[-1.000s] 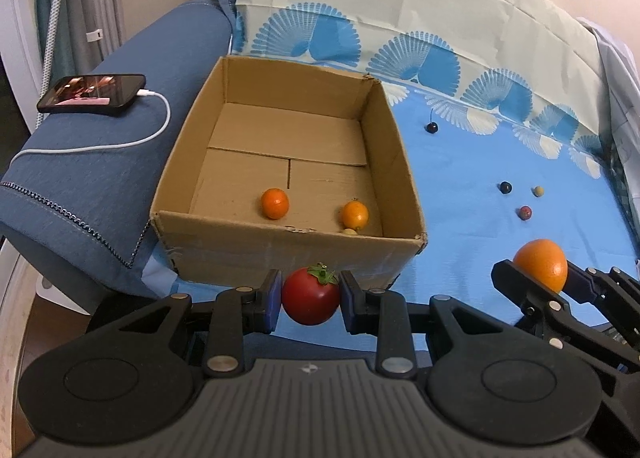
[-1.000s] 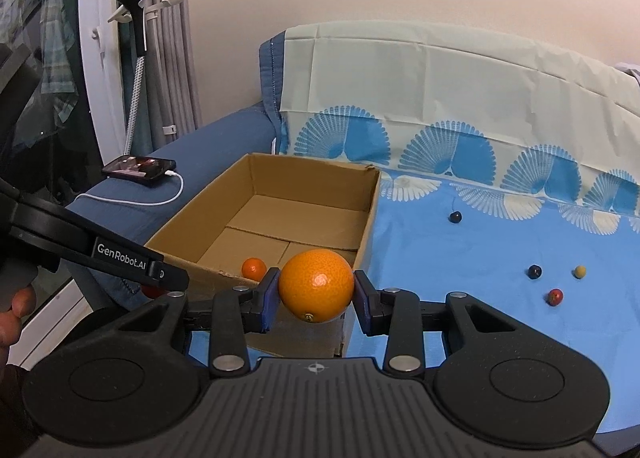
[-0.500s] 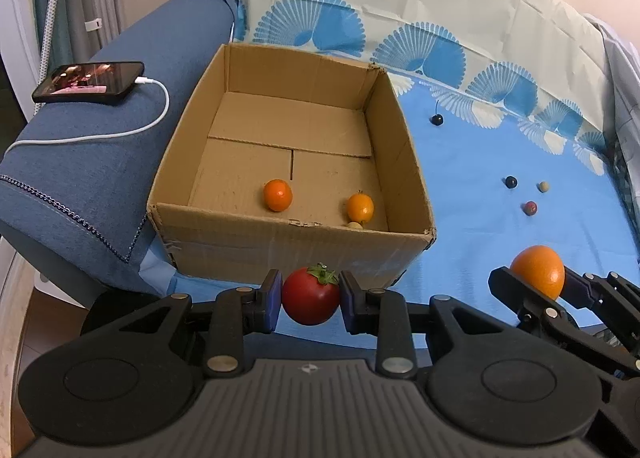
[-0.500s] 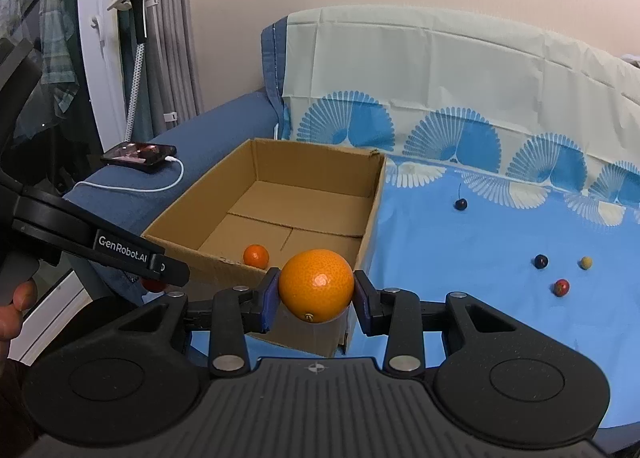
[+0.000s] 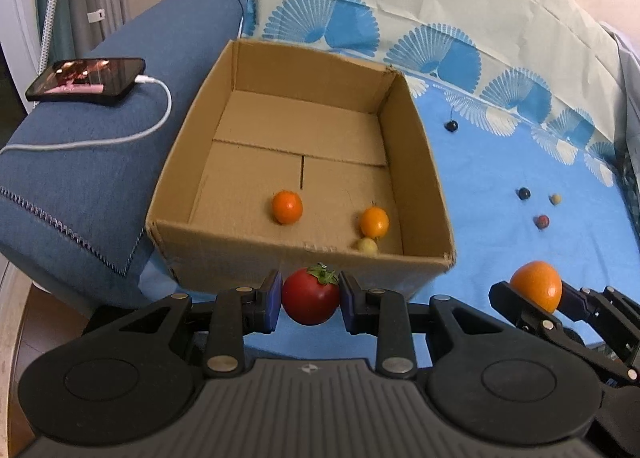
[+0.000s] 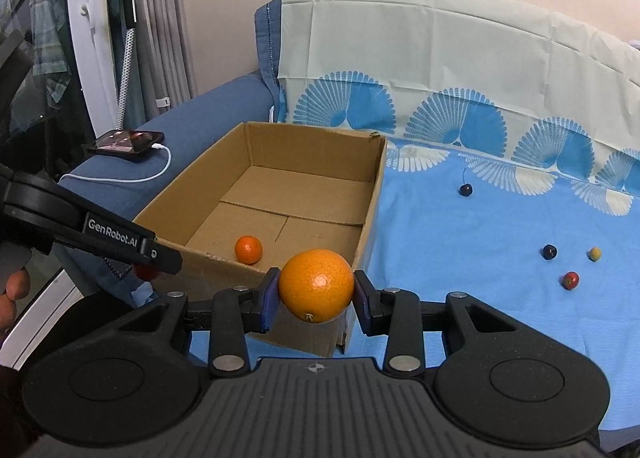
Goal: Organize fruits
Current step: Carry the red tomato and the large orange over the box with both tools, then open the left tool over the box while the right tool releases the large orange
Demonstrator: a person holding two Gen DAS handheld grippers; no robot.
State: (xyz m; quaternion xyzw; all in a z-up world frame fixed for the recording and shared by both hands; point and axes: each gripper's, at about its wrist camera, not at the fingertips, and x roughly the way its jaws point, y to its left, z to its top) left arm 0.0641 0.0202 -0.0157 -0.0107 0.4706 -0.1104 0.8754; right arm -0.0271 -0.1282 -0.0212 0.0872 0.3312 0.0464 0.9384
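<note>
Both grippers have neared the box (image 5: 304, 258) — left fingers (image 5: 274, 300) clamping tomato (image 5: 310, 301), right fingers (image 6: 269, 300) clamping orange (image 6: 316, 285).

Home: sofa (image 5: 100, 161), curtains (image 6: 168, 17).

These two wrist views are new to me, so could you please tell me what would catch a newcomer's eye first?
Each gripper grips a fruit just short of the open cardboard box: the left gripper a red tomato, the right gripper a big orange. Three small fruits already lie on the box floor near its front wall, and four tiny ones dot the blue cloth to the right.
</note>
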